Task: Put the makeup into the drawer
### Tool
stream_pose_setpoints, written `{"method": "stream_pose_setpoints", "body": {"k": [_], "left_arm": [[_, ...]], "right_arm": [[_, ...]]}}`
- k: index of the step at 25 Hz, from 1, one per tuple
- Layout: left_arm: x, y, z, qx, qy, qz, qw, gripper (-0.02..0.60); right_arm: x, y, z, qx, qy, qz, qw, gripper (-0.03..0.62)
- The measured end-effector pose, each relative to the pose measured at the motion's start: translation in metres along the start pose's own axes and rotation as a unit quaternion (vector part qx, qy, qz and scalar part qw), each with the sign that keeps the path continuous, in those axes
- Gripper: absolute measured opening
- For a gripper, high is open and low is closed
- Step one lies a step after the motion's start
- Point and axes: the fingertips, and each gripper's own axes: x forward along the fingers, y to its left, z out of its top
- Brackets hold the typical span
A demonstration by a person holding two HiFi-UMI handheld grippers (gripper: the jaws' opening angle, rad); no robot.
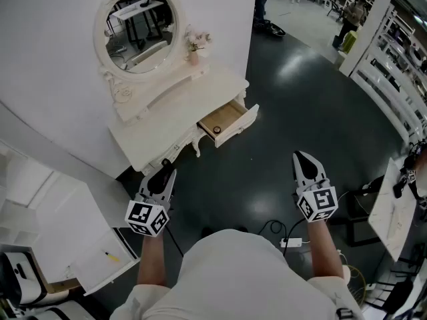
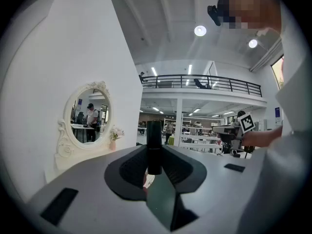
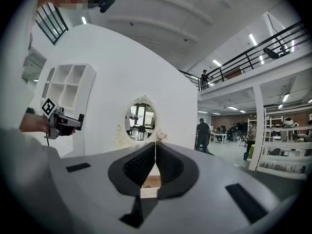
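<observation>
Two tongs were up, pointing roughly level, w/ only one loaded. Left tongs (image 1: pixel 161 177) were clamped on a dark makeup tube (image 2: pixel 154 140), which stood upright btwn the pads w/ its top poking above the jaw tips; the jaws sat fairly wide bc of the tube's girth. Right tongs (image 3: pixel 155 155) were closed, pads meeting at the tips, nothing btwn them, so free, but prob. not needed for this step. Both hung over the dark floor (image 1: pixel 287 99), near the person and well apart from each other. Further out, far and left, stood the white dressing table (image 1: pixel 160 135) against the wall, w/ an oval mirror (image 1: pixel 138 29) and a small flower vase (image 1: pixel 195 47) on top. Its drawer (image 1: pixel 243 127) was already pulled out toward the right. A small dark round item (image 1: pixel 217 130) lay inside, too small to tell what, maybe another piece of makeup. Progress, as I judged it: drawer open = done; tube picked up = done; tube in drawer = not yet, since it sat in the left grip, well short of the drawer. Left to do: carry the tube far and a bit right over the opening, lower it, let go. Whether the drawer then needed shutting, the task didn't say.
</observation>
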Motion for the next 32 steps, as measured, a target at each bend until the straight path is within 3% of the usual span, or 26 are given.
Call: {"method": "stream_pose_setpoints", "body": {"k": [20, 32], "left_arm": [[-0.018, 0.009, -0.006, -0.005, 0.002, -0.007, 1.0, 0.097], [-0.028, 0.039, -0.014, -0.004, 0.014, -0.039, 0.9991, 0.097]], "right_arm": [[0.0, 0.028, -0.005, 0.017, 0.015, 0.002, 1.0, 0.029], [0.011, 0.07, -0.013, 0.019, 0.033, -0.013, 0.999, 0.029]]}}
